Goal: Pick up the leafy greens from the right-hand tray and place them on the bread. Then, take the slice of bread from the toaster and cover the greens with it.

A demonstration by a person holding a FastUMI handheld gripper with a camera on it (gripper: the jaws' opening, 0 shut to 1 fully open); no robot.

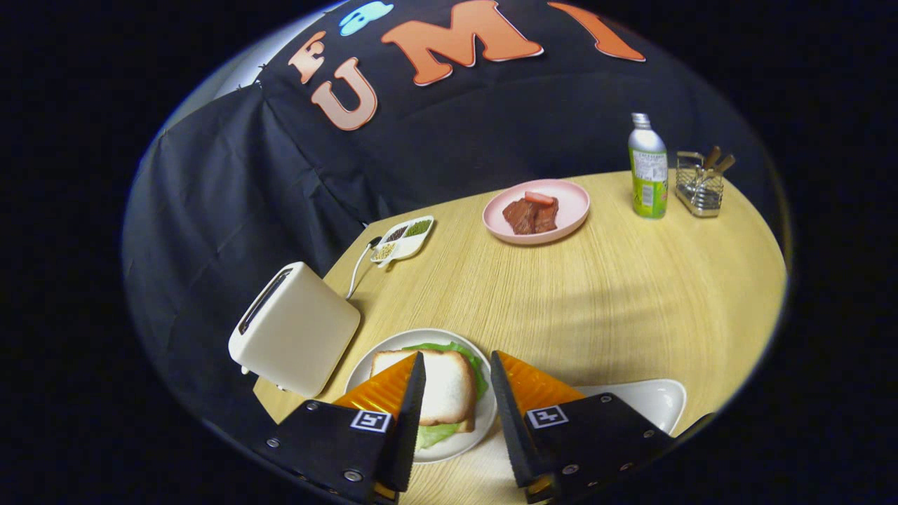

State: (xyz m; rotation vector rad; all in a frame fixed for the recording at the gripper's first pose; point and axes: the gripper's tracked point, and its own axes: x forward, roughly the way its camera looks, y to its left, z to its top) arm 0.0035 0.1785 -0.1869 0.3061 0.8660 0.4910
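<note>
The gripper hangs above the white plate, its fingers spread apart and holding nothing. Between them lies the top slice of bread, with the leafy greens showing from under its edges. The toaster stands just beside the plate on the worktop. The right-hand tray sits by the right finger. Farther off are a pink plate of meat, a bottle, a wire caddy and a small condiment dish.

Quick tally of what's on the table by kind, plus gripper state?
Dishes: 4, namely white plate, white tray, pink plate, divided dish
Toaster: 1
Bottle: 1
Wire caddy: 1
Sandwich: 1, top bread slice over greens
Total: 8
Gripper: open, holding nothing, fingers either side of the sandwich.
</note>
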